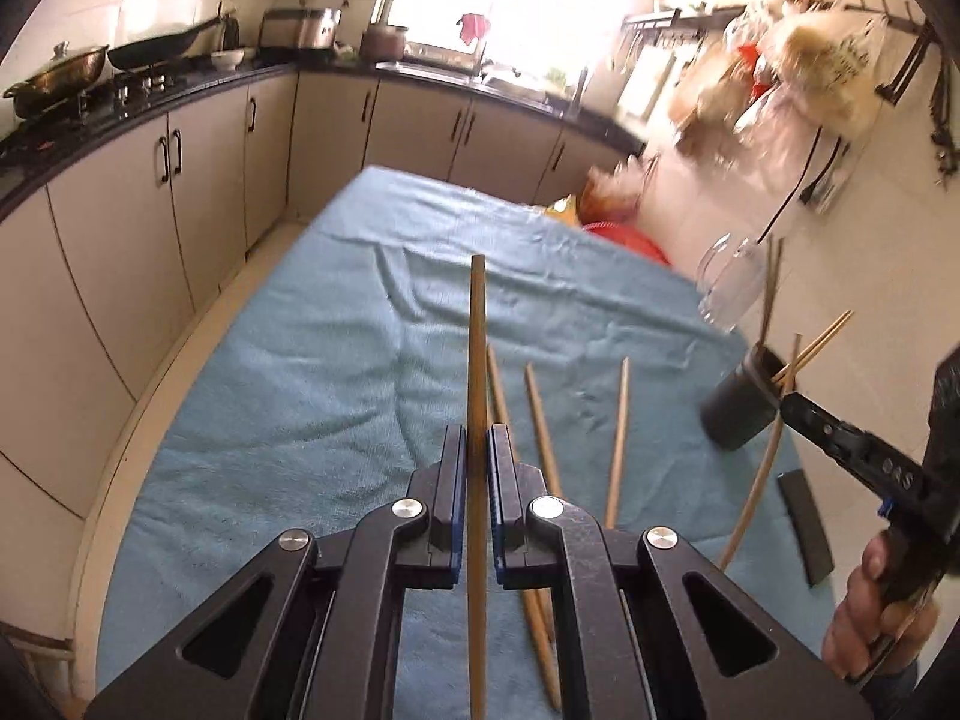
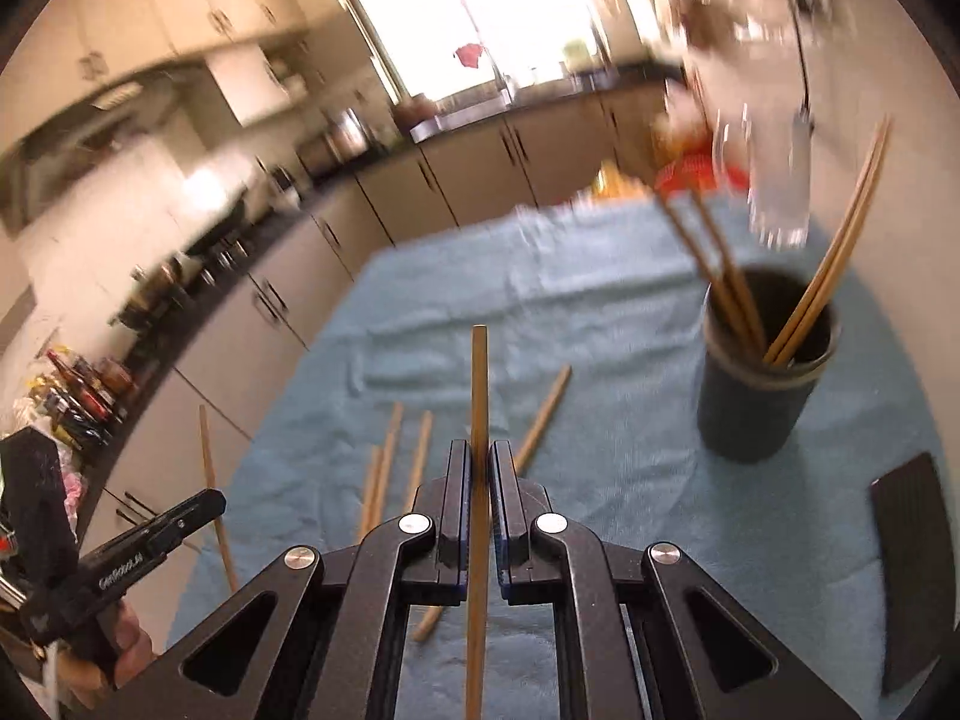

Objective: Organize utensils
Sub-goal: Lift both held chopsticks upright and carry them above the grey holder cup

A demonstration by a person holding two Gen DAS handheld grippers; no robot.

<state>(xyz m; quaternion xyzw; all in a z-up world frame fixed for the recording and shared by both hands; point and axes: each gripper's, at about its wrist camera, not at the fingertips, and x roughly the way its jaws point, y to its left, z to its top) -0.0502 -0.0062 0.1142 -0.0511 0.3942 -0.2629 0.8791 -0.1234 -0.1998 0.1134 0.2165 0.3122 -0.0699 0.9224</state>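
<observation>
Two grippers, each clamped tight on one chopstick: left gripper [image 1: 478, 450], right gripper [image 2: 479, 468], sticks jutting forward between pads. Loose chopsticks [image 1: 543, 438] lie mid-cloth [image 1: 300, 360]; more stand in dark cup [image 2: 765, 384], right side. Sticks look light, stiff, smooth; likely to pivot if pinched off-centre, so mid-shaft grip seems safest. Right view motion-blurred; clear glass [image 1: 729, 285] behind cup hard to read, cup's inside hidden.

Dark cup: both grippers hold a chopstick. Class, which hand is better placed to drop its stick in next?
Probably right. The right gripper is near the cup; the left gripper faces open cloth, cup off to its side.
</observation>
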